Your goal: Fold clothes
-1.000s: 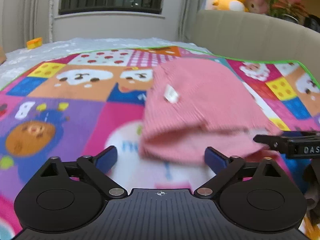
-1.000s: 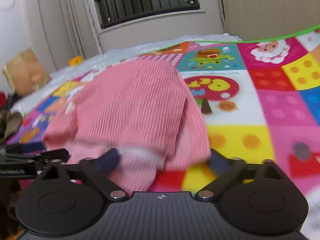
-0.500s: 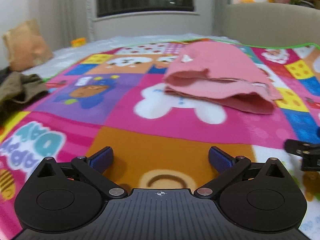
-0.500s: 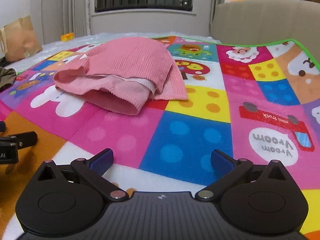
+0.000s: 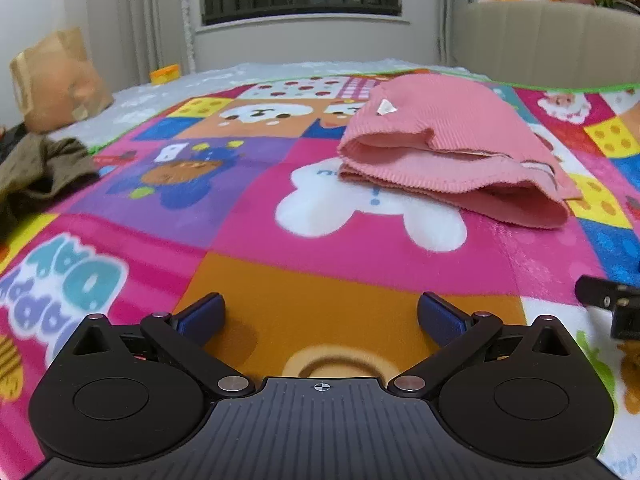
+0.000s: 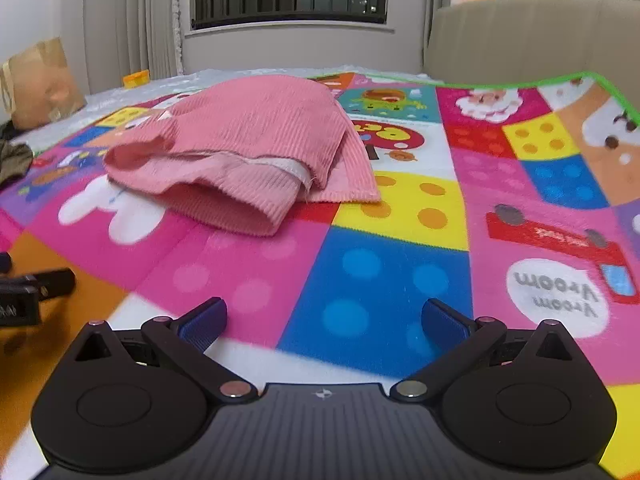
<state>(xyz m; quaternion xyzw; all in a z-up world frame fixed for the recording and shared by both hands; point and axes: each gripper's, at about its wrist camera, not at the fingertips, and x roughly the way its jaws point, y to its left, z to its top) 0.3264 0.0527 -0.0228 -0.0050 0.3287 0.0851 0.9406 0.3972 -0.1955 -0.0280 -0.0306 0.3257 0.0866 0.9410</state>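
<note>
The left gripper [image 5: 320, 316] hangs low over the play mat [image 5: 248, 216] with its blue-padded fingers [image 5: 202, 314] spread wide and nothing between them; below them is an orange square of the mat. The right gripper [image 6: 323, 318] is likewise released and empty, its fingers [image 6: 444, 324] apart over a blue square with lighter dots. Each gripper shows at the edge of the other's view: the right one at about 3 o'clock in the left wrist view, the left one at about 9 o'clock in the right wrist view, where some white lettering on it is too blurred to read.

On the mat, at about 4 o'clock in the right wrist view, a white oval reads "Vroom Vroom" upside down, beside a red truck with small writing too fine to make out. In the left wrist view, large blue bubble letters lie at 8 o'clock, cut off and unreadable.

The pink ribbed garment [image 5: 448, 148] lies folded in layers on the mat, well apart from both grippers: toward 1 o'clock from the left gripper and toward 11 o'clock from the right gripper [image 6: 240, 152]. A small white tag [image 5: 386, 109] sits on its top; no print can be read on it.

Farther out, a dark green cloth [image 5: 40, 164] lies at 9 o'clock and a brown paper bag [image 5: 56, 80] at 10 o'clock.
</note>
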